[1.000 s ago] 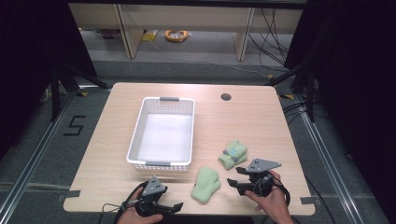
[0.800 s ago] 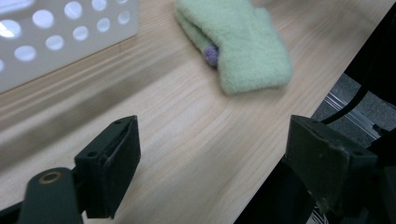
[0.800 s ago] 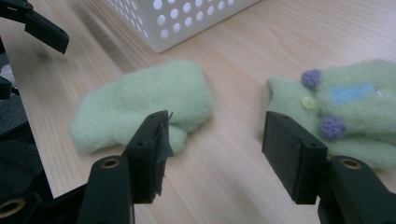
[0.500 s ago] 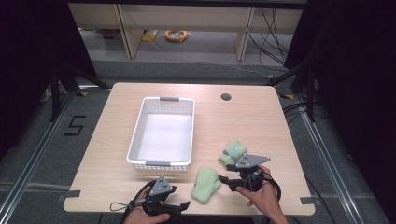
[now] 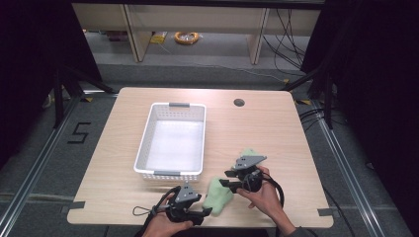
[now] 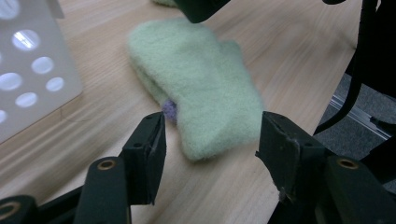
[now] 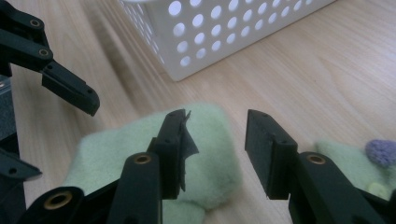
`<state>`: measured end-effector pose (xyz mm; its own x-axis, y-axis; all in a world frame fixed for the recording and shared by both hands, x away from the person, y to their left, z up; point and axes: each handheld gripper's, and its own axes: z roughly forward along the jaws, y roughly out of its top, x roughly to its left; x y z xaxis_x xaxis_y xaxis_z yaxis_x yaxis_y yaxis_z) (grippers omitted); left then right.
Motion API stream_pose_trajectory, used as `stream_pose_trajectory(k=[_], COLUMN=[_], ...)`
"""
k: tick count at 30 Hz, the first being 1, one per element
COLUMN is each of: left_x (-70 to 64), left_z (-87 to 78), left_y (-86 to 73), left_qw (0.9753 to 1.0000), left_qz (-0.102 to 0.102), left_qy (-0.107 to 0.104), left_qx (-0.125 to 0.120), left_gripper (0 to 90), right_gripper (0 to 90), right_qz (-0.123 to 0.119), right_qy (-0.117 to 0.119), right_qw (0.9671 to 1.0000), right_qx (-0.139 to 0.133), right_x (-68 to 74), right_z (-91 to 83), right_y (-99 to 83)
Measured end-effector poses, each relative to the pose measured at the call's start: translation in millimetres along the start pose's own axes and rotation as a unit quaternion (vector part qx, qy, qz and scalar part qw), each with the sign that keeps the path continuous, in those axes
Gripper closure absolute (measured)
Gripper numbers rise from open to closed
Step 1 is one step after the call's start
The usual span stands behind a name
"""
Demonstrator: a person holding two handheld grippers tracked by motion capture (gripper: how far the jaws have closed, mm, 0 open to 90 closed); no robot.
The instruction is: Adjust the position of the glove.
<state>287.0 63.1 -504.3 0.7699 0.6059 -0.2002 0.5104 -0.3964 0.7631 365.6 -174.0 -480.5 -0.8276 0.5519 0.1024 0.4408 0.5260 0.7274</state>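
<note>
White perforated plastic makes up the basket (image 5: 172, 143), a rectangular tub with round holes in its walls, standing empty at the left-centre of the pale wood-grain counter (image 5: 276, 128). Just in front of its near wall, the left hand-held gripper (image 5: 205, 212) sits low at the counter's near edge, its black jaws spread wide and holding nothing, framing the near end of a soft, fuzzy pale-green mitten (image 6: 196, 84) that lies flat, with a small purple tuft (image 6: 169, 108) showing at its edge. Further right, the right hand-held gripper (image 5: 223, 184) hovers over the far end of the same mitten (image 5: 217, 193), jaws likewise parted and empty. A second green mitten (image 5: 248, 153) lies just beyond it, partly hidden under the tool. The fleece looks thick and yielding, so a good grasp would likely mean lowering one jaw pair until it straddles a fold, then closing firmly enough to bunch the fabric and not merely skim its nap, before lifting toward the basket.
</note>
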Motion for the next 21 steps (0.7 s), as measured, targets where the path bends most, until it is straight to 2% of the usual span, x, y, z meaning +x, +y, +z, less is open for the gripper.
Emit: stream_pose_trajectory(k=[1,2,4,5,6,7,10,11,12,13,15,16,18,21], left_x=[1.6,-0.7,-0.8,1.2,0.4,1.2,1.5,-0.3,0.7,0.9,-0.8,-0.8,-0.4,0.2], left_z=[0.7,4.2,6.8,7.6,9.1,10.0,11.2,12.1,12.5,13.6,15.8,16.5,16.0,17.0], left_y=[1.0,1.0,1.6,2.5,2.9,3.2,4.2,4.0,4.2,4.3,3.5,2.9,2.9,2.3], left_qw=[0.9998,1.0000,1.0000,0.9998,0.9999,0.9998,0.9997,0.9998,0.9995,0.9994,0.9996,0.9995,0.9992,0.9992], left_qz=[0.018,0.000,-0.002,0.014,0.010,0.015,0.015,0.006,0.016,0.020,0.012,0.008,0.022,0.027], left_qy=[0.005,0.001,0.002,0.006,0.003,0.004,0.008,0.008,0.011,0.012,0.006,0.005,0.006,0.007], left_qx=[0.008,-0.003,0.006,0.011,0.011,0.016,0.019,0.018,0.024,0.024,0.024,0.030,0.032,0.029], left_gripper=[41.2,41.6,41.9,41.9,41.9,42.7,43.9,44.1,44.7,44.7,48.3,49.6,51.0,56.6], right_gripper=[60.0,60.6,61.2,61.5,62.1,63.4,64.3,64.8,64.8,64.8,64.8,64.9,65.0,66.6], right_qz=[0.000,-0.002,0.003,0.004,0.000,-0.002,0.005,0.005,0.016,0.016,0.010,0.014,0.020,0.034], right_qy=[0.000,0.003,0.005,0.003,0.003,0.002,0.004,0.003,0.004,0.004,0.001,0.003,0.006,0.011], right_qw=[1.0000,1.0000,0.9999,1.0000,1.0000,0.9999,0.9998,0.9998,0.9997,0.9997,0.9999,0.9996,0.9993,0.9987], right_qx=[0.000,0.007,0.013,0.007,0.003,0.016,0.020,0.019,0.019,0.019,0.012,0.025,0.030,0.036], right_x=[0.0,-0.4,0.4,0.4,-1.3,-2.6,-2.9,-3.8,-3.2,-3.2,-5.5,-6.5,-6.6,-8.6], right_z=[0.0,1.6,5.4,9.0,10.7,10.8,11.4,12.4,12.7,12.7,14.9,14.7,14.6,17.3], right_y=[0.0,0.6,0.8,0.3,0.2,0.6,0.4,0.0,-0.7,-0.7,-1.6,-2.3,-2.5,-5.6])
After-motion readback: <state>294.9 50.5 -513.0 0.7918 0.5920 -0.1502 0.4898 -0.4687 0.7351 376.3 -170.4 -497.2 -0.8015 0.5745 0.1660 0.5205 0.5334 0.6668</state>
